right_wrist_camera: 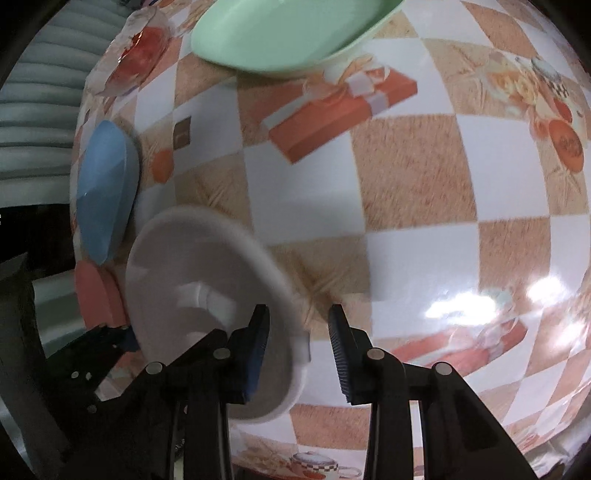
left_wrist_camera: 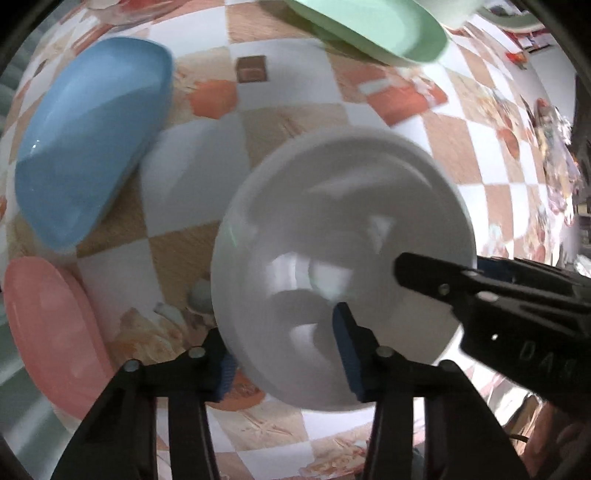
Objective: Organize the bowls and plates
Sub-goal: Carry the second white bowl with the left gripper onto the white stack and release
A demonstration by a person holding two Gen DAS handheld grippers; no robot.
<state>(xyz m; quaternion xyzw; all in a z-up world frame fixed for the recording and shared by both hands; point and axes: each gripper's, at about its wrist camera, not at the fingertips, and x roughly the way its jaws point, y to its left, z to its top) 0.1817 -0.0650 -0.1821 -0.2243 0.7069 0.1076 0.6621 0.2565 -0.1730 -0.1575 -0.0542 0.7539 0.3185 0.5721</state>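
A white bowl (left_wrist_camera: 332, 266) stands on the checkered tablecloth. My left gripper (left_wrist_camera: 284, 354) is open with its jaws astride the bowl's near rim, one finger inside and one outside. My right gripper (right_wrist_camera: 299, 350) is open too, astride the bowl's (right_wrist_camera: 207, 295) right rim; it shows in the left wrist view (left_wrist_camera: 480, 295) reaching in from the right. A blue bowl (left_wrist_camera: 92, 140) lies at the left, a pink plate (left_wrist_camera: 51, 332) below it, and a green plate (left_wrist_camera: 373, 26) at the top. The blue bowl (right_wrist_camera: 105, 188), pink plate (right_wrist_camera: 98, 295) and green plate (right_wrist_camera: 288, 33) also show in the right wrist view.
The tablecloth (right_wrist_camera: 424, 184) has orange and white squares with printed pictures. A clear glass dish (right_wrist_camera: 136, 55) sits at the far left corner. A grey ribbed surface (right_wrist_camera: 37, 103) lies beyond the table's left edge.
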